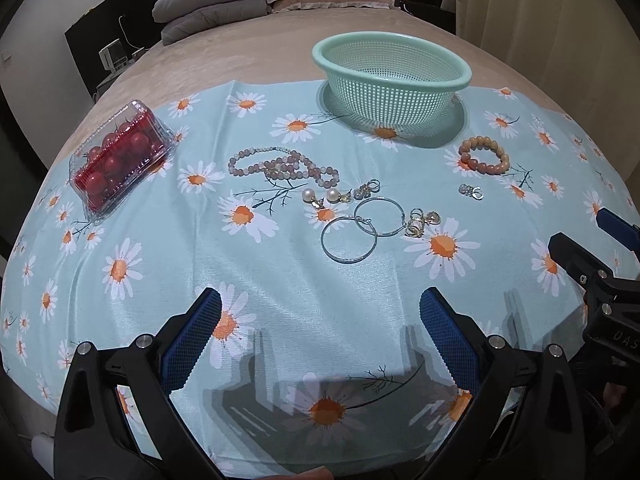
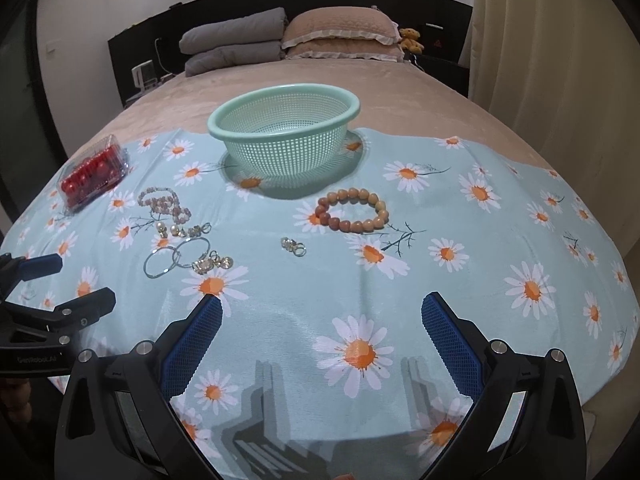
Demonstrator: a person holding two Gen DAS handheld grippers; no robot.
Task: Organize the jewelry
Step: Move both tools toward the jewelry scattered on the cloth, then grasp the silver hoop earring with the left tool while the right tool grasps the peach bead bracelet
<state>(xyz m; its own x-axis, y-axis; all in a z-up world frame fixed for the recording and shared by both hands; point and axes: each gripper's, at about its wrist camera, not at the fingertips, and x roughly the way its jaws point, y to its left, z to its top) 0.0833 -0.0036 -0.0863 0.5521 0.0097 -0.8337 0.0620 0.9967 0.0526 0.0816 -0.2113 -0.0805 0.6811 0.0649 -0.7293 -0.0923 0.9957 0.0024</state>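
Note:
Jewelry lies spread on a daisy-print cloth (image 1: 280, 280). A pink bead necklace (image 1: 280, 166), pearl earrings (image 1: 320, 196), two silver hoops (image 1: 360, 226) and gold charms (image 1: 420, 222) sit together. An orange bead bracelet (image 1: 484, 156) (image 2: 352, 210) and a small silver charm (image 1: 472, 191) (image 2: 293, 246) lie apart to the right. A mint-green mesh basket (image 1: 390, 62) (image 2: 284, 120) stands behind them, empty. My left gripper (image 1: 320, 312) hovers open short of the hoops. My right gripper (image 2: 322, 316) hovers open short of the bracelet. Neither holds anything.
A clear plastic box of red balls (image 1: 118, 152) (image 2: 92, 174) sits at the cloth's left end. The cloth covers a beige bed (image 2: 400, 92) with pillows (image 2: 344, 36) and folded grey bedding (image 2: 236, 44) at the headboard. A curtain (image 2: 540, 60) hangs right.

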